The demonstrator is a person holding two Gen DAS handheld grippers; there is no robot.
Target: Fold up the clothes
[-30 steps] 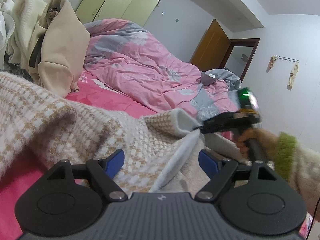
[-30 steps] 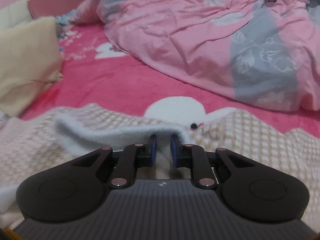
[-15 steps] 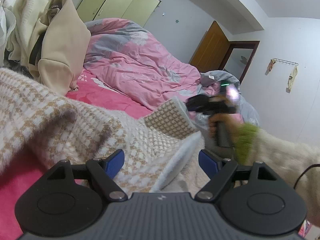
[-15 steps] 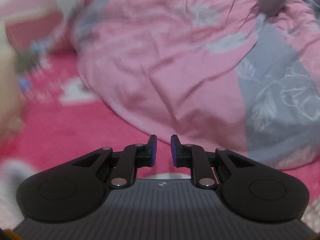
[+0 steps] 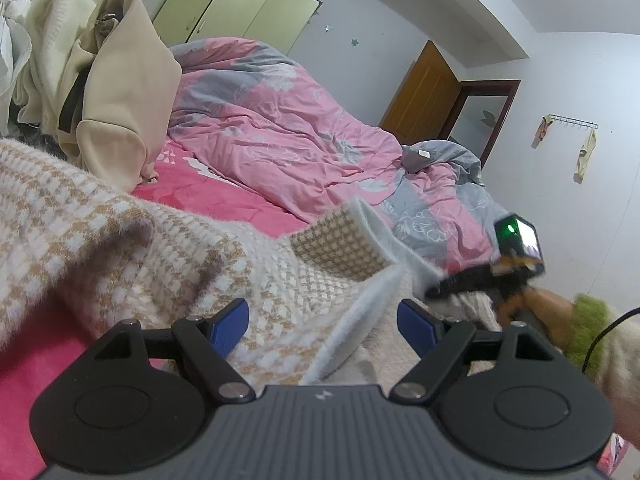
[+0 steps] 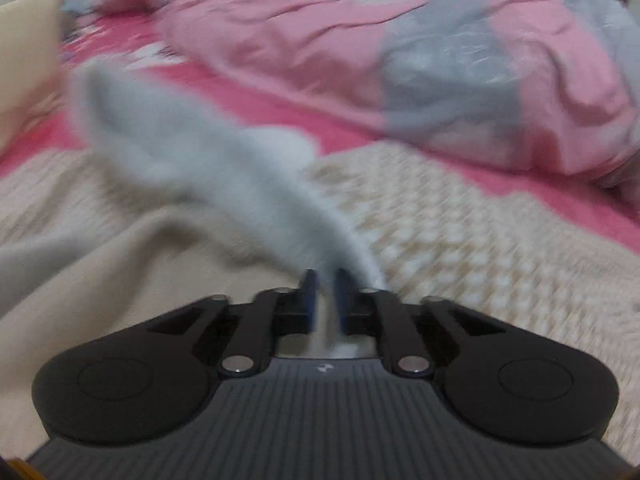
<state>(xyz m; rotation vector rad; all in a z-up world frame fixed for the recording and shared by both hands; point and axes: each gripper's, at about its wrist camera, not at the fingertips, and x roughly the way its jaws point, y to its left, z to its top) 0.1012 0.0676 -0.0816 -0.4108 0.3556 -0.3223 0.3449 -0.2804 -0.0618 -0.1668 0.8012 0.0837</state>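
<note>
The garment under work is a fuzzy knit sweater (image 5: 132,248) in a beige-and-white houndstooth check with a pale grey-white fleecy lining, spread across the near part of the bed over a bright pink bedsheet (image 5: 216,196). In the left wrist view one checked corner is turned up so the lining edge (image 5: 360,320) shows, running down between the left gripper's fingers.

The right gripper (image 6: 325,296) has just closed its jaws; in its own view, which is blurred, a strip of the pale lining (image 6: 192,152) passes into the narrow gap between the blue pads (image 6: 310,294), so it is clamped on the sweater's edge. In the left wrist view the same gripper (image 5: 436,290) meets that edge at the right, held by a hand (image 5: 532,312) in a green cuff (image 5: 588,332).

The left gripper (image 5: 324,320) stands with its jaws wide apart; fabric lies between the blue pads (image 5: 228,324) without being pressed.

Beyond the sweater a crumpled pink and grey floral duvet (image 5: 288,128) fills the far side of the bed. A heap of cream garments (image 5: 116,80) rises at the left. Behind stand a pale green wardrobe (image 5: 240,12), a brown wooden door (image 5: 424,92) and a wall hook rail (image 5: 572,124).
</note>
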